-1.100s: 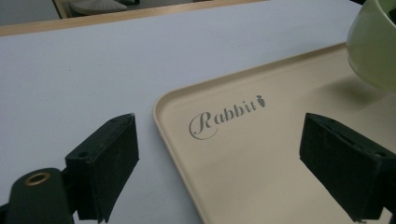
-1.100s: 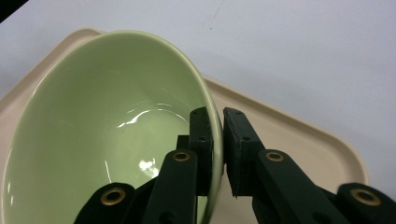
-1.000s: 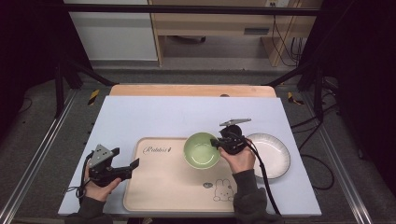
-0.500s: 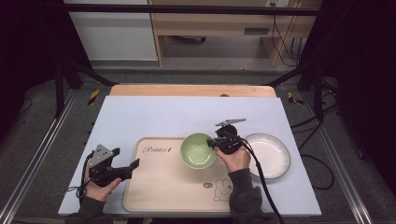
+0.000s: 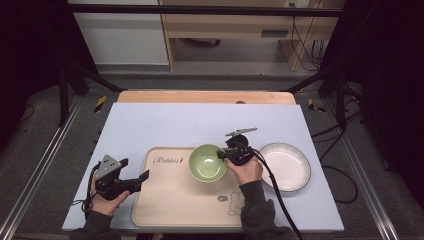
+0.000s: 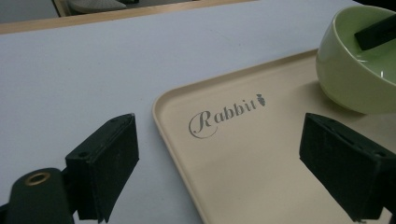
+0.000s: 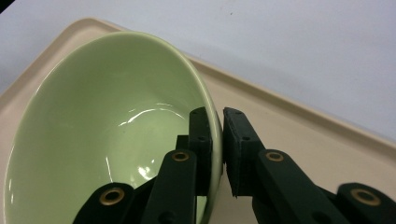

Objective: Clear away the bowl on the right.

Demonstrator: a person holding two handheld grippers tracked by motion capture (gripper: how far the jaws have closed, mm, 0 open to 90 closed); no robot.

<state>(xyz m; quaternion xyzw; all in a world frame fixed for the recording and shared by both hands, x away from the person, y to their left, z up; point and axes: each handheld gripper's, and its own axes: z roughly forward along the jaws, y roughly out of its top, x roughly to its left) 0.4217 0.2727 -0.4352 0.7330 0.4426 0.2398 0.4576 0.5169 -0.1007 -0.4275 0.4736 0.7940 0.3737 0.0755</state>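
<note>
The right gripper point(image 7: 216, 140) pinches the rim of the glossy pale-green ceramic bowl point(image 5: 207, 163), one pad inside, one outside, over the beige rectangular plastic tray point(image 5: 170, 200). Likely the placing step; next, lower and release. The left gripper point(image 6: 233, 163) gapes wide, empty, its view showing the tray's "Rabbit" lettering.

A pale green bowl point(image 5: 208, 163) is shining glossy inside. The beige tray point(image 5: 170, 200) is showing a grey "Rabbit" word and a small rabbit drawing. A white plate point(image 5: 286, 166) is sitting on the light lavender-blue table cover point(image 5: 165, 125). Both grippers' jaws are looking black.
</note>
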